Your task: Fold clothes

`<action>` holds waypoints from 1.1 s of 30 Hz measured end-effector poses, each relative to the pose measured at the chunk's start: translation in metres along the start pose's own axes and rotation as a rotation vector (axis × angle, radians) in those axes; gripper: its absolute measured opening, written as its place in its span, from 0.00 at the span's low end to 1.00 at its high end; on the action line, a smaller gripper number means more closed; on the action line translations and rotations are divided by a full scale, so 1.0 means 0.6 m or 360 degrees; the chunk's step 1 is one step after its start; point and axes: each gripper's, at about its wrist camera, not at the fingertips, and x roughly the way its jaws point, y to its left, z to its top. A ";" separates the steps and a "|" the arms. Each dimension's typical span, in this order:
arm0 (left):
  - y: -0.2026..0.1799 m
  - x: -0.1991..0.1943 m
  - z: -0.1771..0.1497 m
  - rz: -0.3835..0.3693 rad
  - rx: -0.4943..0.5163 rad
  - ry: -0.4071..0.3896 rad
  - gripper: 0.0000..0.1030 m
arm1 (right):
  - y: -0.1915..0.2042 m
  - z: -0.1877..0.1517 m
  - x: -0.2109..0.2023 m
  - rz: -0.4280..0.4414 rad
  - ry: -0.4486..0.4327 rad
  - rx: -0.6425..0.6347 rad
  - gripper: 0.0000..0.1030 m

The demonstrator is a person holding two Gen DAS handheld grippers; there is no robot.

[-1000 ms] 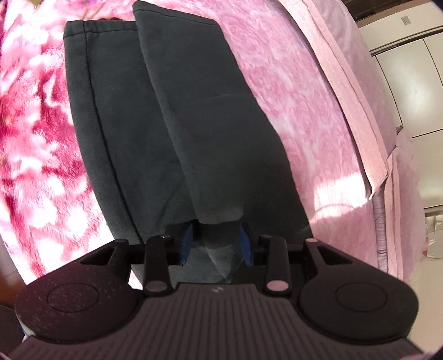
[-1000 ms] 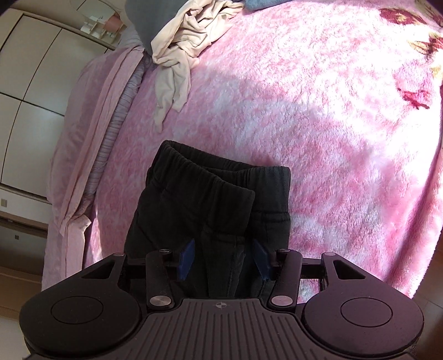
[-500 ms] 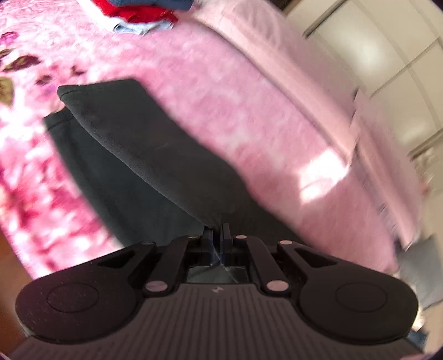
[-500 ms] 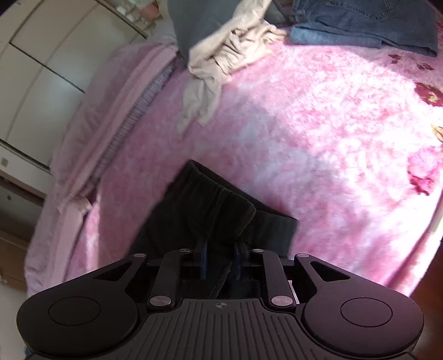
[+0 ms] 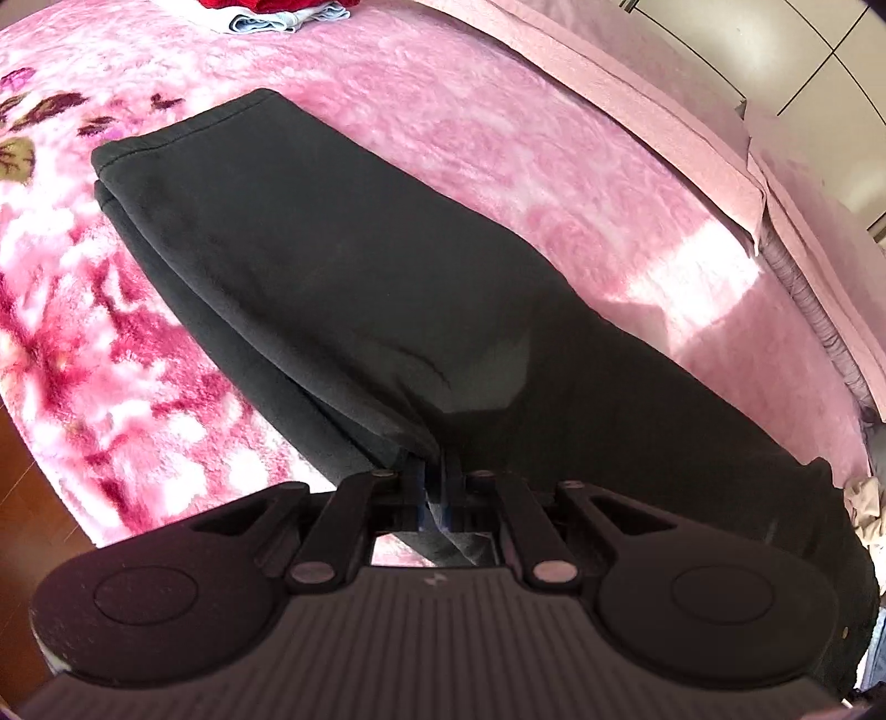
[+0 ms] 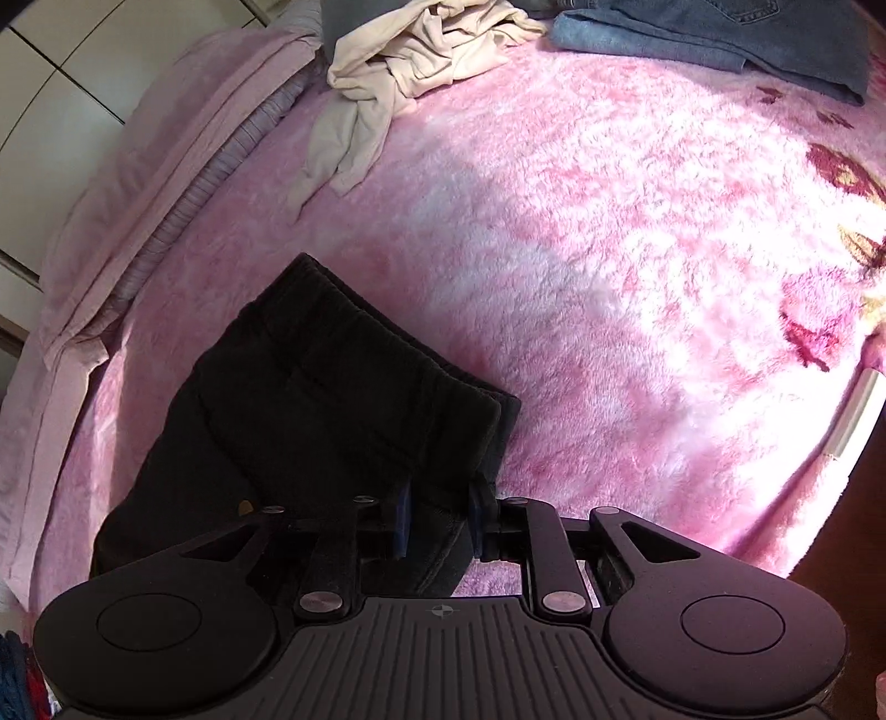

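Black sweatpants point(image 5: 354, 277) lie on a pink fluffy blanket point(image 5: 498, 111), one leg folded over the other. My left gripper point(image 5: 437, 487) is shut on the pants fabric near the crotch. In the right wrist view the elastic waistband end point(image 6: 360, 376) lies folded double. My right gripper point(image 6: 440, 515) is shut on the thick waist fabric, with its blue pads point(image 6: 401, 518) pressed against the cloth on both sides.
A crumpled beige garment point(image 6: 398, 72) and folded blue jeans point(image 6: 709, 33) lie at the far side of the bed. Red and light-blue folded clothes point(image 5: 277, 14) sit at the other end. Pale pink bedding point(image 5: 664, 111) runs along the edge. Wooden floor point(image 5: 16, 443) shows below.
Both grippers closed on the pants, having been open a second ago. They carried one leg and one waist half over the other, so the pants now lie folded lengthwise.
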 end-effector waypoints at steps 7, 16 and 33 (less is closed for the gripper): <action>0.003 -0.015 0.007 -0.0002 -0.0051 0.0004 0.08 | 0.025 0.016 -0.027 -0.0133 0.0013 -0.0076 0.49; 0.070 -0.063 0.038 0.0026 -0.0243 -0.0137 0.23 | 0.064 0.007 -0.043 -0.0446 -0.0129 -0.0091 0.50; 0.212 -0.042 0.106 0.0017 -0.0656 -0.0222 0.13 | 0.175 -0.066 0.024 -0.0692 -0.0130 -0.0272 0.50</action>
